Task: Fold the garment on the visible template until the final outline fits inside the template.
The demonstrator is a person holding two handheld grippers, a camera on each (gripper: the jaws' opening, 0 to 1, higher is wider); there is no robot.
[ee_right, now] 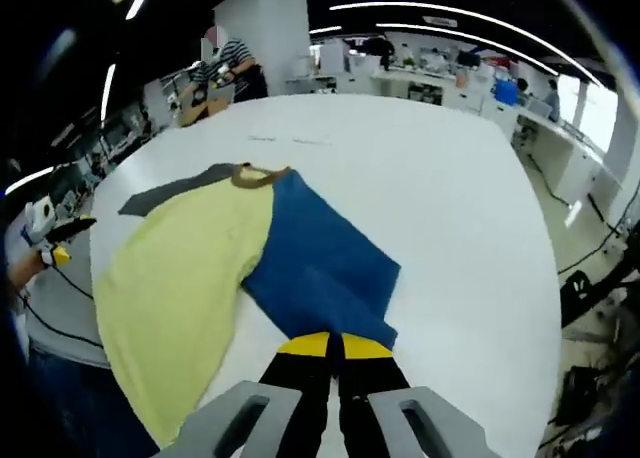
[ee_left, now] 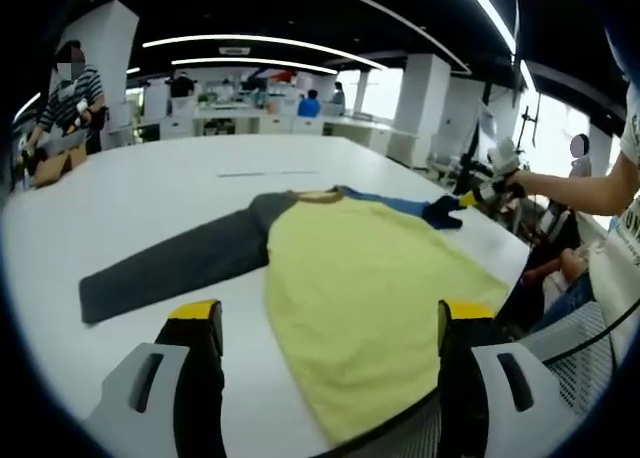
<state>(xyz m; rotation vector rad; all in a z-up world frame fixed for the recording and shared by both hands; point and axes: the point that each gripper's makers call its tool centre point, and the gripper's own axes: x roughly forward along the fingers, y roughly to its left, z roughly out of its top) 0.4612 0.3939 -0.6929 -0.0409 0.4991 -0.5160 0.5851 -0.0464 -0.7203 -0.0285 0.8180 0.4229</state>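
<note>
Left gripper (ee_left: 330,323): black jaws, yellow tips, grey moulded housings with slots.
Right gripper (ee_right: 334,346): black jaws, yellow tips, grey slotted housings.
Person: white printed T-shirt (ee_left: 622,228); thin black cable (ee_left: 600,333) at the shirt's side.

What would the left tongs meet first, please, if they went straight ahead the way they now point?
Probably the yellow body of the garment, which lies on the white table directly ahead between the open left tongs; depth is hard to judge.

Garment (ee_left: 370,298): soft matt cloth, yellow body, grey and blue sleeves, lying smooth. Table (ee_right: 430,168): smooth white top, faint sheen. Gripper jaws: matt black, yellow-tipped.
</note>
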